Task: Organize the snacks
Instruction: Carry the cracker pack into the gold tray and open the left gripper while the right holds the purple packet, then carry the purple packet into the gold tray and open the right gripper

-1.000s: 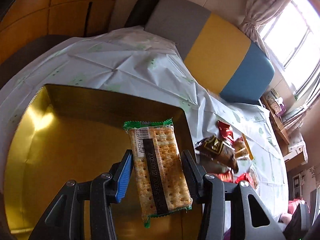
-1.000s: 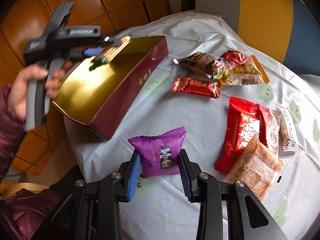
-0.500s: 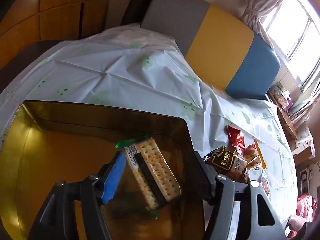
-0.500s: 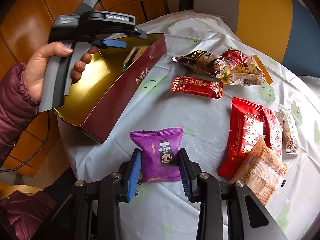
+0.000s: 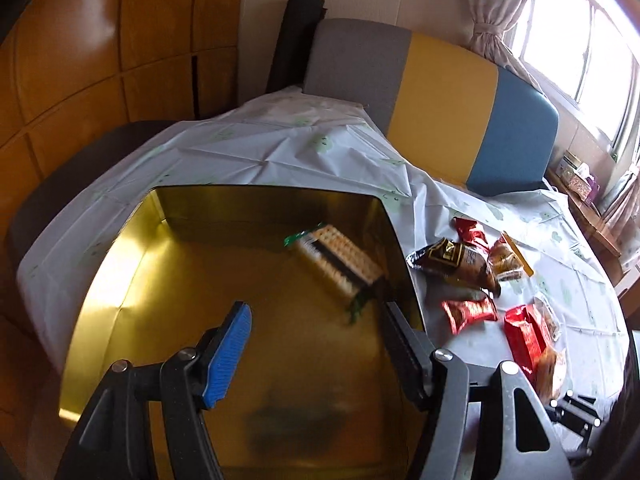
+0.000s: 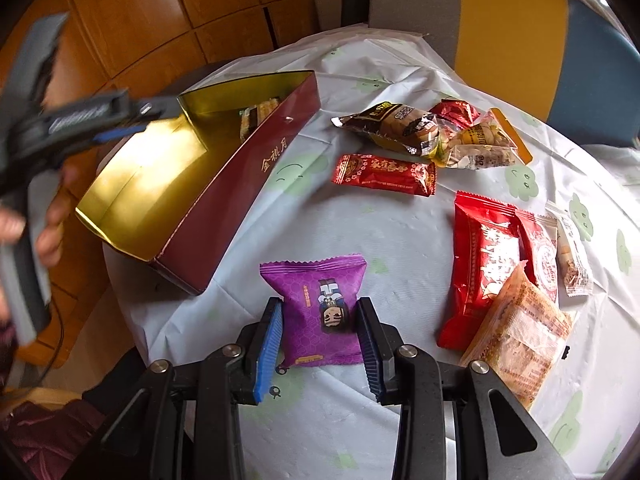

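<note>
A: What is the left gripper [image 5: 316, 344] doing?

B: Its jaws stand wide apart above the gold inside of the box [image 5: 120, 280], with nothing between them. They have just been opening. The cracker pack [image 5: 338, 266] lies free in the box, against the right-hand wall, with its green end toward the far corner. I cannot read its label; it is blurred.

A: And the right gripper [image 6: 320, 344]?

B: It is clenched on the purple packet [image 6: 320, 308]. Both pads press on its sides, and the packet sits on the tablecloth [image 6: 320, 220] near the front edge of the table. The packet shows a small cartoon face and a narrow strip of characters, too small to read.

A: Is there any writing that can be read?

B: On the dark red outer wall of the box [image 6: 240, 200] there are three gold Chinese characters; I read them as 金秋月. The long red bar [image 6: 384, 174] beside the box also has gold characters, but I cannot tell them with certainty.

A: Where are the other snacks?

B: A brown bread packet [image 6: 394, 126] lies further back, touching a clear bag [image 6: 480, 144]. A large red packet [image 6: 486, 264] lies to the right, partly under an orange pack [image 6: 520, 340].
</note>
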